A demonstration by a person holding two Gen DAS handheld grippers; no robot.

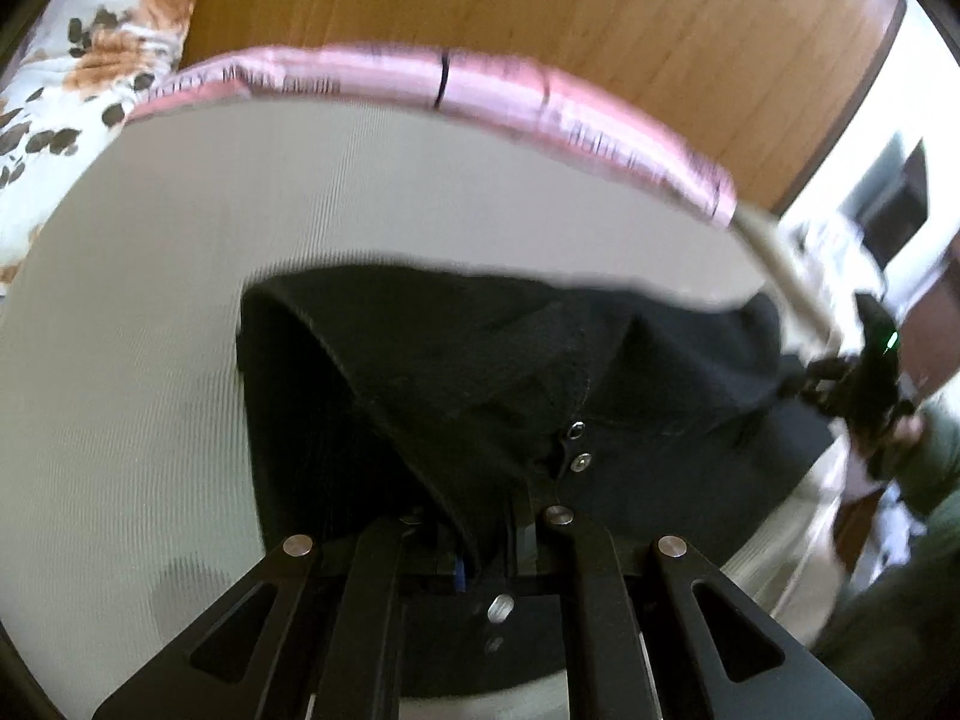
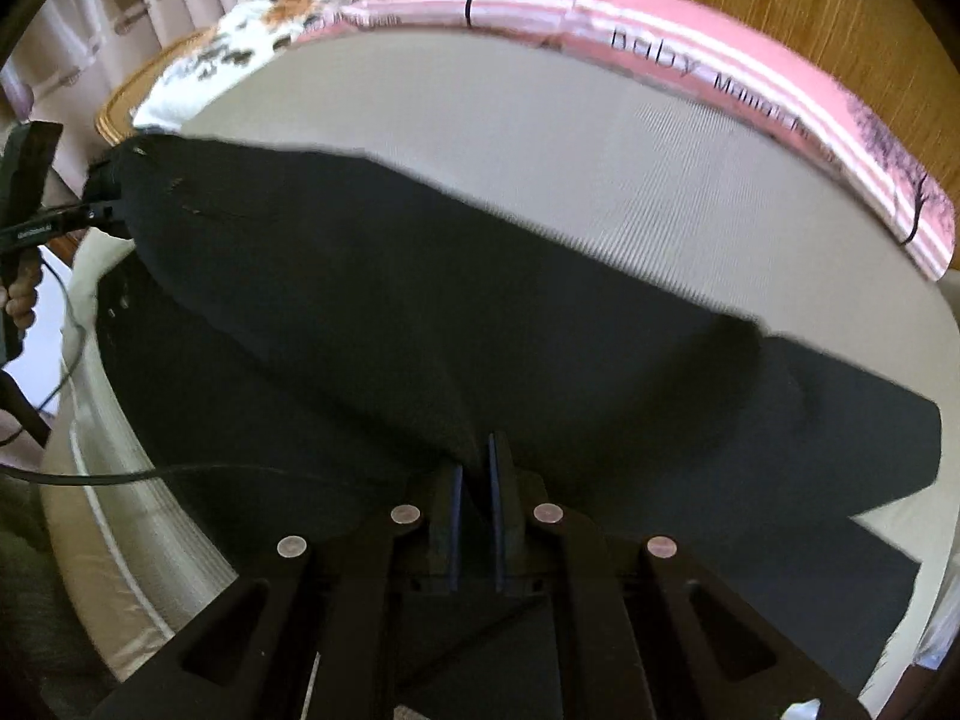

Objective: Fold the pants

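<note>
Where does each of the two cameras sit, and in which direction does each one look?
Left wrist: sits on the left gripper, looks along its fingers over the black pants and mattress to the wooden headboard; right gripper and its hand at right.
Right wrist: sits on the right gripper, same direction; left gripper at left.
Shared: pants, mattress, pink packet, floral pillow.

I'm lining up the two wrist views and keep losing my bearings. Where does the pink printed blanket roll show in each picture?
Left wrist view: the pink blanket roll arcs across the upper middle, along the far edge of the mattress.
Right wrist view: the same roll runs from top centre down to the right edge.
Shared landmark: the floral pillow at the roll's left end.
</note>
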